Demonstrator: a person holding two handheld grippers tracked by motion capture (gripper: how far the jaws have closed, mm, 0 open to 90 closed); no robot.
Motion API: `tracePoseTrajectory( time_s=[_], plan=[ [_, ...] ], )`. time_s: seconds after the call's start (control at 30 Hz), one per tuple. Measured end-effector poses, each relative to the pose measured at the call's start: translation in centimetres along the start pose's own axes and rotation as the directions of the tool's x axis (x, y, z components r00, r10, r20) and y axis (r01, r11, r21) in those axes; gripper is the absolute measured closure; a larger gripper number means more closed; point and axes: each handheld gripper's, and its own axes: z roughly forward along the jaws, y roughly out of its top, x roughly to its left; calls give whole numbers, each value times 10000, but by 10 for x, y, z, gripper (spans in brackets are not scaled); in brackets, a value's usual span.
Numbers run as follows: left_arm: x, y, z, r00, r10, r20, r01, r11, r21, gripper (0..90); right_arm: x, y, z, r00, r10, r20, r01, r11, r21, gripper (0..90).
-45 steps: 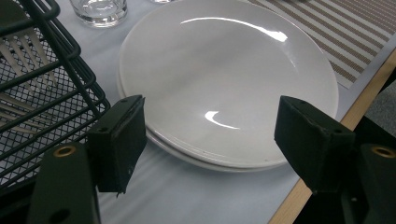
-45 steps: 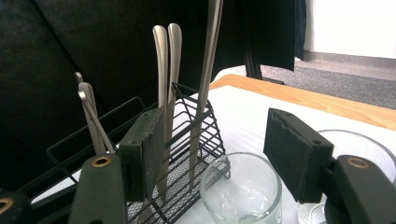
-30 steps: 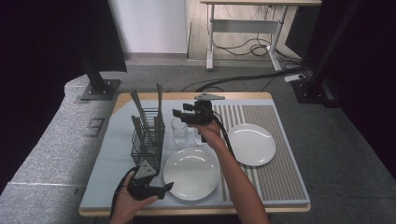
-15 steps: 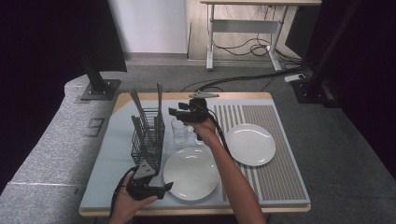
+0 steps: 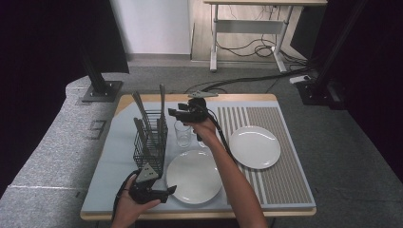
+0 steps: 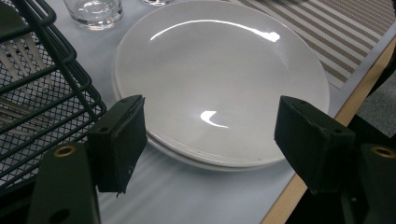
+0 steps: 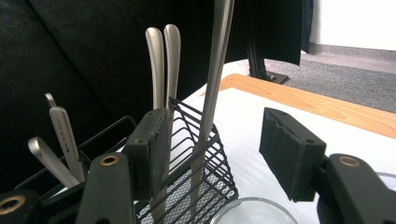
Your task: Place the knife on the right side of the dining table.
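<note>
- Right now the wire cutlery basket (image 5: 151,142) stands on the pale mat, and every place below is given from it.
- Up above its far end, the right gripper (image 5: 175,113) hangs level, pointing toward the handles that rise from the basket.
- Its jaws have just been closing a little but are still well apart; in the right gripper view one tall handle (image 7: 212,93) stands in the gap between them, and neither pad presses on it.
- Two more handles (image 7: 163,65) rise side by side just behind the left jaw in that view; shorter ones lean at the basket's farther end.
- A drinking glass (image 5: 183,134) stands just beside the basket, below the right gripper.
- At the basket's near end, the left gripper (image 5: 172,190) rests low by the table's front edge, jaws wide open and holding nothing.
- A white plate (image 6: 219,84) lies just beside the basket, its near rim between those open jaws, untouched.
- A second plate (image 5: 254,146) sits well apart on the striped mat (image 5: 280,185).
</note>
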Motion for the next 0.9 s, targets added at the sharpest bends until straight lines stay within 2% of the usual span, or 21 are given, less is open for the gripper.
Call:
tracePoseTrajectory(
  time_s=[0.9],
  plan=[
    [1,0,-1,10000,7,-17,-7,10000,-12,256,-1,3,19,10000,15,-29,-15,10000,29,466]
  ],
)
